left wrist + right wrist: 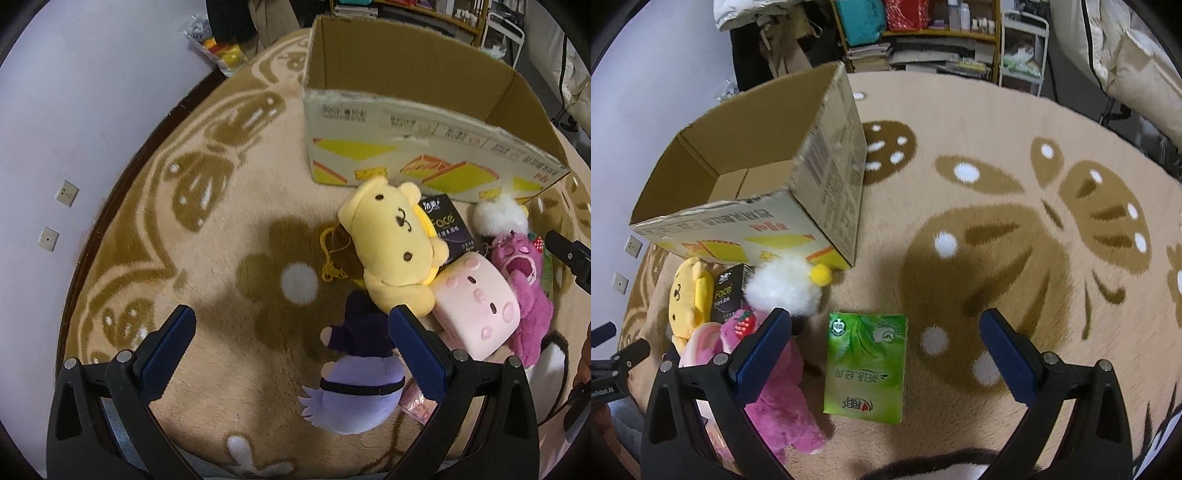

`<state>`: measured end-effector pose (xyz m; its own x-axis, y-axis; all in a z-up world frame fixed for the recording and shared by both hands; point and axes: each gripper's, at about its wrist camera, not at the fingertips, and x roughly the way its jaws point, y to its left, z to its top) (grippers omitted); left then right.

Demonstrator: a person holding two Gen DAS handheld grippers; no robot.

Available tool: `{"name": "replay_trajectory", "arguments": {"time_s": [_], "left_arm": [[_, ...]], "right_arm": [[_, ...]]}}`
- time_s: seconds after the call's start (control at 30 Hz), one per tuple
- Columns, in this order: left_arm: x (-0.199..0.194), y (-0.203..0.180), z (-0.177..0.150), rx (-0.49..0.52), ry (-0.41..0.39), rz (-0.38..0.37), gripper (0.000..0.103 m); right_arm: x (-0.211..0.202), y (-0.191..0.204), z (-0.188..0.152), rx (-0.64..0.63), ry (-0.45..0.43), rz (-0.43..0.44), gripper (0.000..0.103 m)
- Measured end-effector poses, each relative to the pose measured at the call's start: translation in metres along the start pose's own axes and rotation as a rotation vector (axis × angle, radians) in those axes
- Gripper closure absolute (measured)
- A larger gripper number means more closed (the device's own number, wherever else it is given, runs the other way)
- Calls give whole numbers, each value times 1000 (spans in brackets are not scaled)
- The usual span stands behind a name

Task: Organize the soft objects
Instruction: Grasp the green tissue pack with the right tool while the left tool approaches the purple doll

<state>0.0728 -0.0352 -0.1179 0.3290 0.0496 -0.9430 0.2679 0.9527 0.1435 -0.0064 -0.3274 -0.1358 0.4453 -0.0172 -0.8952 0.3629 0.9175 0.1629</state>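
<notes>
An empty cardboard box [406,147] stands open on the rug; it also shows in the right wrist view [768,206]. In front of it lies a pile of soft toys: a yellow bear [391,240], a pink square plush [476,306], a magenta bear [524,280], a white fluffy plush [498,214] and a lavender-haired doll [354,376]. My left gripper [291,332] is open above the doll. My right gripper [886,336] is open above a green tissue pack [868,365], with the magenta bear [779,398] under its left finger.
A black tissue pack [450,229] lies among the toys. A small pink packet [417,402] lies by the doll. The rug [997,221] is beige with brown butterflies. A wall is at the left; shelves [923,37] and a white rack [1023,48] are behind.
</notes>
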Motion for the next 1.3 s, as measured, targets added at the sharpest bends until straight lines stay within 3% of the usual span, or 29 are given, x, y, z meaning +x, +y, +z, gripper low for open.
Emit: {"name": "replay_trajectory", "arguments": {"time_s": [0.27, 0.77, 0.87, 1.1, 1.2, 1.27, 1.3], "left_arm": [[22, -4, -3, -18, 96, -57, 0], [41, -21, -10, 24, 194, -43, 0], [45, -17, -9, 15, 206, -52, 0], [52, -15, -9, 5, 222, -72, 0], [56, -12, -10, 5, 221, -72, 0], [57, -14, -14, 15, 217, -73, 2], [57, -16, -15, 22, 221, -75, 3]], "right_arm": [[24, -14, -2, 67, 89, 24, 2], [41, -6, -6, 37, 161, 43, 7], [44, -2, -11, 40, 179, 68, 16], [51, 5, -19, 22, 190, 94, 18], [53, 14, -20, -4, 200, 99, 29], [57, 19, -21, -15, 205, 92, 30], [55, 21, -22, -20, 207, 93, 38]]}}
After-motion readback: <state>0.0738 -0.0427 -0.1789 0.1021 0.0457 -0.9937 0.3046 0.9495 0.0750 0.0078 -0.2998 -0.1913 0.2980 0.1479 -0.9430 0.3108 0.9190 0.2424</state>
